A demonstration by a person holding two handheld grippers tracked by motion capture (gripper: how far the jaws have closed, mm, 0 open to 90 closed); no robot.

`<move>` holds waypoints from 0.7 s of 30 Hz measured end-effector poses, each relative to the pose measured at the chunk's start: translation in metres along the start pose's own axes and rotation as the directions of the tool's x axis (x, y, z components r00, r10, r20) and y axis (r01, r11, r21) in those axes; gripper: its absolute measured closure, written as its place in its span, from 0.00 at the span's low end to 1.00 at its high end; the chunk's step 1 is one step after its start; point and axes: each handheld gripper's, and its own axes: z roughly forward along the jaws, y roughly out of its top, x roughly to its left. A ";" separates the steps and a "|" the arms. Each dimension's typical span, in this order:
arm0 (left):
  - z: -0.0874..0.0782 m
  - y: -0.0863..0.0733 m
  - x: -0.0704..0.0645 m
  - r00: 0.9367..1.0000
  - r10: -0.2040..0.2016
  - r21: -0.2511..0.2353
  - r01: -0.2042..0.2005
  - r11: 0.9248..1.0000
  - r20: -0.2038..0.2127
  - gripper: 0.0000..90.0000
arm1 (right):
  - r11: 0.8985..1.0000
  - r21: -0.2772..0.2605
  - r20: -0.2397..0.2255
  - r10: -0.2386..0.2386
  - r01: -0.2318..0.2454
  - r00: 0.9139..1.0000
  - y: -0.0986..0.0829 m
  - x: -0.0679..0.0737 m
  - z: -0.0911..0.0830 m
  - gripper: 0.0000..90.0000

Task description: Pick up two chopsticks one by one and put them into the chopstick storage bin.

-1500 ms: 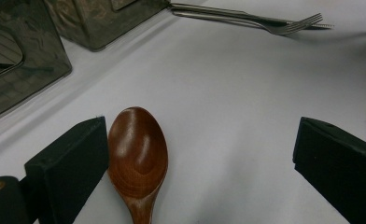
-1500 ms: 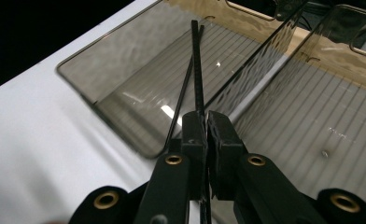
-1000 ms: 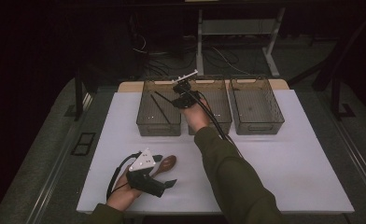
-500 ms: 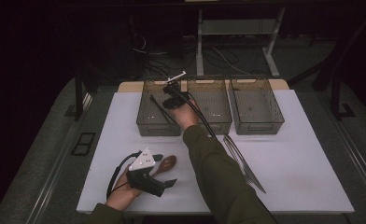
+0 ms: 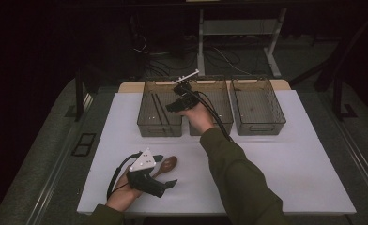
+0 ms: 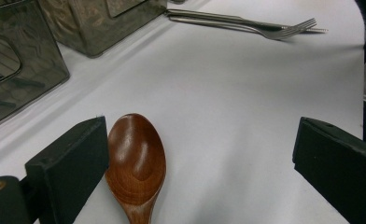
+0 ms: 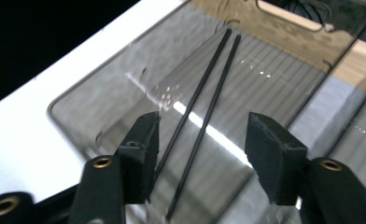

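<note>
Two thin black chopsticks in ribbed translucent bin; wooden spoon glossy.

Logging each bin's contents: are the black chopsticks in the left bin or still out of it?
In. The black chopsticks lie on the left bin's floor, below the open right gripper.

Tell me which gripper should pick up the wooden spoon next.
Left. The left gripper rests on the table with its jaws open and the wooden spoon lying between them, against one jaw. The right gripper is open, far off above the left bin with the black chopsticks.
</note>
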 end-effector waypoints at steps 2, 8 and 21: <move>0.000 0.000 0.000 1.000 0.002 0.007 -0.002 1.000 -0.001 0.03 | 1.000 -0.013 -0.009 -0.011 0.011 1.000 -0.006 -0.002 -0.011 0.45; 0.001 0.000 0.000 1.000 0.016 0.021 -0.016 1.000 -0.002 0.03 | 0.998 -0.046 -0.055 -0.047 0.044 0.997 -0.028 -0.009 -0.041 0.40; -0.001 -0.002 0.000 1.000 -0.009 0.021 0.009 1.000 -0.015 0.03 | 0.990 -0.120 -0.094 -0.086 0.075 0.992 -0.077 -0.031 -0.098 0.34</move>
